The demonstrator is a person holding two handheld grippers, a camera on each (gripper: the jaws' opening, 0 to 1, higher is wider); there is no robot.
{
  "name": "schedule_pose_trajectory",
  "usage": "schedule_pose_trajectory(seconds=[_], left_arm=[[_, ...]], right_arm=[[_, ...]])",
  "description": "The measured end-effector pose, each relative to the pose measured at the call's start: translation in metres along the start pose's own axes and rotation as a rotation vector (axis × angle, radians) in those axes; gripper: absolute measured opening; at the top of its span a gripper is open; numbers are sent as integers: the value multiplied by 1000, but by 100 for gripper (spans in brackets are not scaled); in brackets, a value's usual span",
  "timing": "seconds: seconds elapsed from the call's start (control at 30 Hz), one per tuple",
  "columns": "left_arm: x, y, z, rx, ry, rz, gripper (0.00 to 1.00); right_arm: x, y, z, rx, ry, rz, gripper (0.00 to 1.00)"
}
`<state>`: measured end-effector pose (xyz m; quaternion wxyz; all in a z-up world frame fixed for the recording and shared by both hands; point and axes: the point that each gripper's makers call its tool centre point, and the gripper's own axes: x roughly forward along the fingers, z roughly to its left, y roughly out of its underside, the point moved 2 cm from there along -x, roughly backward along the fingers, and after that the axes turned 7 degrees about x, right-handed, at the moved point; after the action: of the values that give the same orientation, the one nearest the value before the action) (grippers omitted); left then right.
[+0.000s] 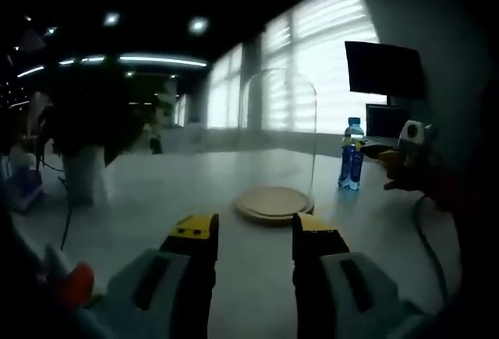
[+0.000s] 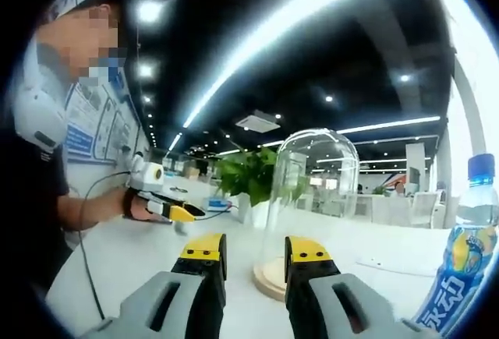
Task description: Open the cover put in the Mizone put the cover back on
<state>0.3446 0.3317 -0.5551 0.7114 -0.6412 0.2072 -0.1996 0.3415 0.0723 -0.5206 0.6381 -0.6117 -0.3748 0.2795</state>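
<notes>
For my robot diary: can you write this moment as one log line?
stage: start | glass cover: on wooden base | Mizone bottle: standing beside | left claw: open | right claw: open

The cover (image 2: 312,199) before me is clear, glossy glass, seated on a pale, matt wooden base (image 1: 274,203). The Mizone bottle (image 2: 464,269) is transparent plastic with a glossy blue printed label and blue cap. The table (image 1: 195,187) surface is smooth, white, faintly reflective.

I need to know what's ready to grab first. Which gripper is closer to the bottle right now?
The right gripper: the Mizone bottle stands close beside its jaws, whereas from the left gripper the bottle sits farther back, past the glass dome.
</notes>
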Motion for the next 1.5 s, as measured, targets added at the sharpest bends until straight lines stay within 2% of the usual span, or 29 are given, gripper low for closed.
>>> schedule_pose_trajectory(seconds=[0.3,0.37,0.43,0.57,0.73,0.83,0.93,1.13,1.27,1.43,1.5], left_arm=[[-1,-11,-2,14,4,-45,23],[-3,-24,-3,16,-6,-98,23],[-5,-40,-12,9,42,-165,24],[-4,-46,-12,-5,39,-163,25],[-2,-49,-14,-48,75,-167,33],[2,-56,-13,-34,79,-173,35],[11,-61,-13,0,90,-143,39],[35,-74,-28,20,188,-130,40],[44,-68,-36,22,218,-117,40],[45,-53,-32,-38,227,-96,42],[44,-55,-29,-37,219,-98,42]], right_arm=[[0,-3,2,-4,-1,-7,23],[0,-4,1,1,7,-11,23],[0,-4,0,1,15,-8,23],[-2,-6,-4,8,32,-10,24],[-5,-7,-14,9,79,-9,26],[-7,-8,-21,10,105,-13,27],[-8,-8,-25,18,118,-12,29],[-7,-7,-28,22,137,-1,34],[-7,-7,-27,28,137,1,37],[-6,-8,-27,29,147,-9,39],[-3,-7,-28,90,145,-9,40]])
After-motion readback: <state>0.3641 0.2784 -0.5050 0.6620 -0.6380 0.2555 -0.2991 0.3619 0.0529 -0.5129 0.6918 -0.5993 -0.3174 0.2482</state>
